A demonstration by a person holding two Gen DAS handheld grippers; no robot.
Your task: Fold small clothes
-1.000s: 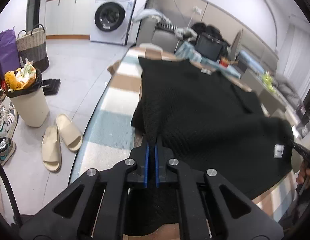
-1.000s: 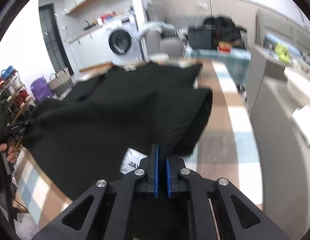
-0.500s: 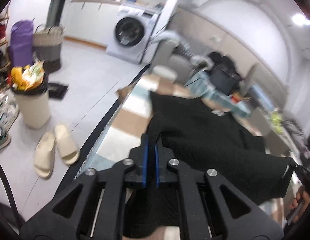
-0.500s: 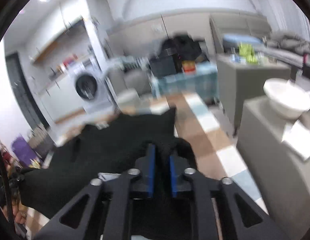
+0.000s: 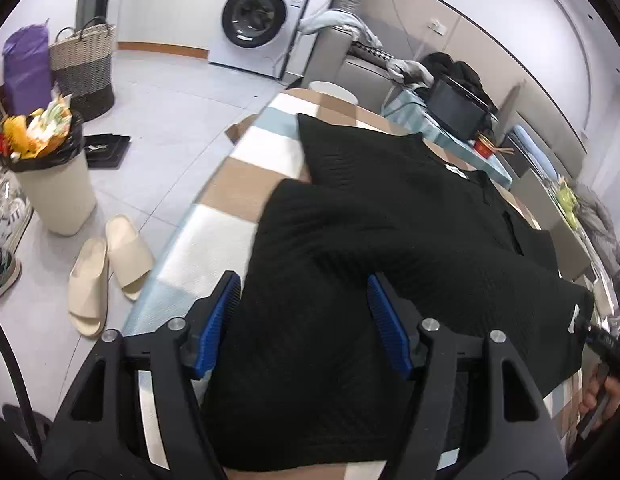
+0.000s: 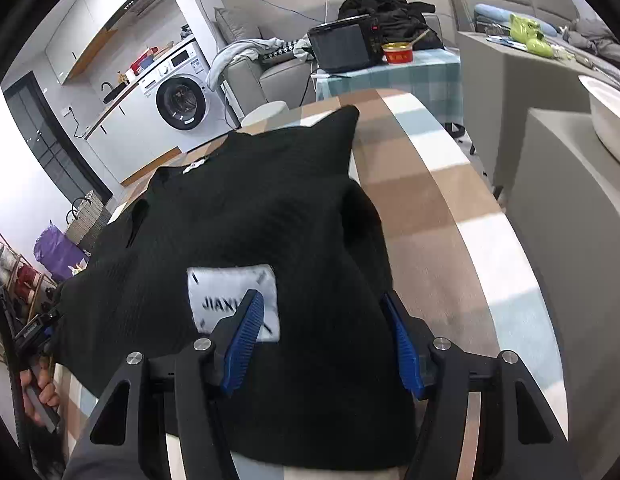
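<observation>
A black knit garment (image 5: 390, 220) lies on the checked tablecloth (image 5: 230, 188), its near part doubled over the rest. My left gripper (image 5: 303, 284) hovers over the near left fold. Its jaws are opening, and the cloth lies slack between the blue pads (image 5: 220, 312), untouched by them. In the right wrist view the garment (image 6: 250, 208) shows a white label (image 6: 226, 296). My right gripper (image 6: 321, 300) sits over the near right fold, jaws also opening, pads off the cloth. Each view shows the other gripper at its frame edge with a hand (image 6: 38, 396).
The table edge (image 6: 490, 240) curves along the right, with a grey counter and a white bowl (image 6: 606, 120) beyond. On the floor at left are a full bin (image 5: 50, 184), slippers (image 5: 110, 268) and a basket (image 5: 84, 64). A washing machine (image 5: 254, 16) stands at the back.
Both grippers were shut on pinches of the black cloth and carried it forward. Now both stand open and the cloth has dropped onto the garment.
</observation>
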